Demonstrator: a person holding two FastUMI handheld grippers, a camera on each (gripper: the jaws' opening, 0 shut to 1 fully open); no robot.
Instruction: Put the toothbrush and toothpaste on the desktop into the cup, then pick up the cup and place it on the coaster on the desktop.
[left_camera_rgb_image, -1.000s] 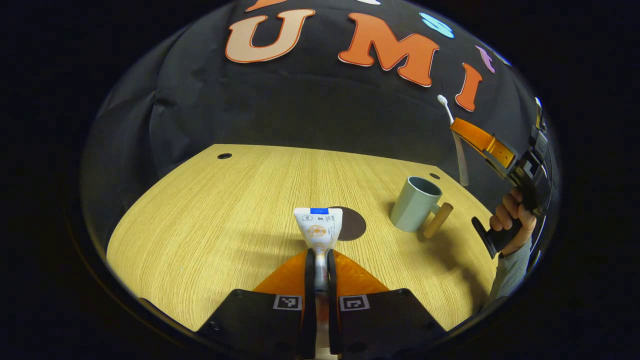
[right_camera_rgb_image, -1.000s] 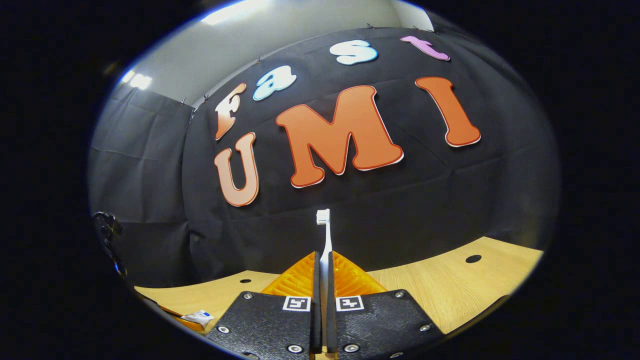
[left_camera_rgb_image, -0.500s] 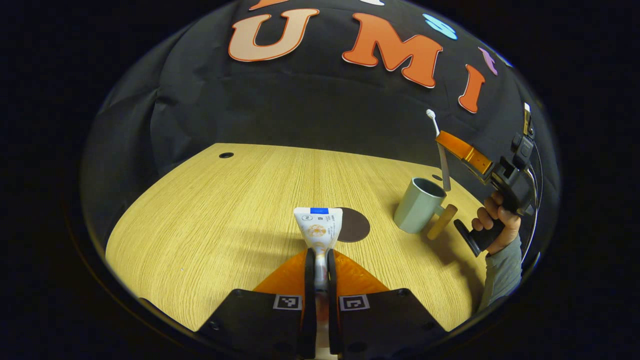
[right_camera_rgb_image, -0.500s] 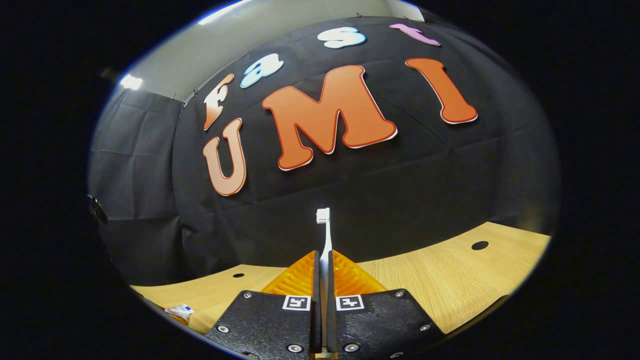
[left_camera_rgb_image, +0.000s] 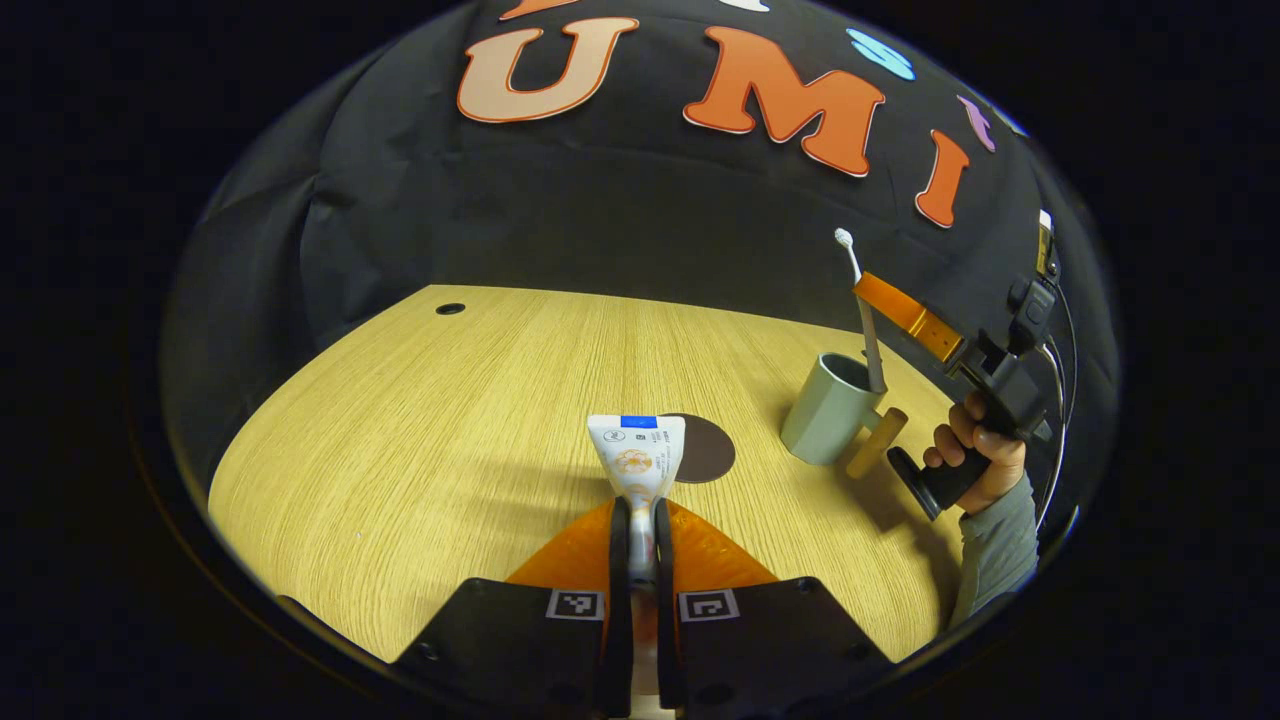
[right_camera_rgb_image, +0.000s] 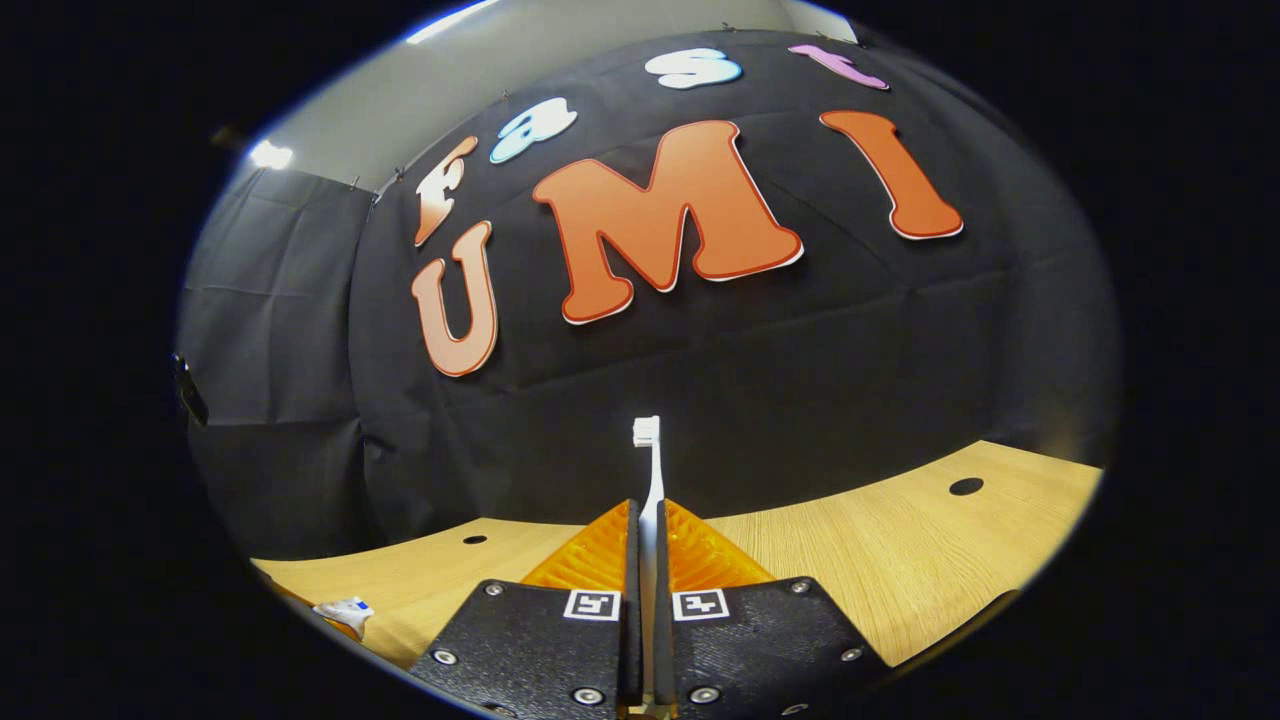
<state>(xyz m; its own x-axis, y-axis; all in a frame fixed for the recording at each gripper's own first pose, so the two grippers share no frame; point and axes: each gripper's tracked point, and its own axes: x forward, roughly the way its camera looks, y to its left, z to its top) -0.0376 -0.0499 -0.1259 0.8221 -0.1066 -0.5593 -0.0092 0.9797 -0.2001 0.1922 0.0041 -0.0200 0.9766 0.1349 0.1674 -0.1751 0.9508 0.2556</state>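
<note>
Brush going into cup; paste waiting in the other claw.

Your right claw (right_camera_rgb_image: 645, 540) pinches the toothbrush (right_camera_rgb_image: 648, 470) upright, bristles up. From the left gripper view its lower end (left_camera_rgb_image: 872, 352) sits at or just inside the cup (left_camera_rgb_image: 826, 412) mouth; depth I cannot tell. Lower straight down, keep the handle clear of the rim, and spread the fingers only once the tail rests on the bottom, or the slim, slick plastic stick may tip the cup. The cup is smooth, grey-green and tapered, with a round wooden peg handle (left_camera_rgb_image: 876, 443). Your left claw (left_camera_rgb_image: 640, 535) is pressed on the toothpaste (left_camera_rgb_image: 637, 455), a soft, flat-crimped tube held low over the wood-grain counter (left_camera_rgb_image: 420, 440). The coaster (left_camera_rgb_image: 708, 450), a dark flat disc, lies just beyond it.
</note>
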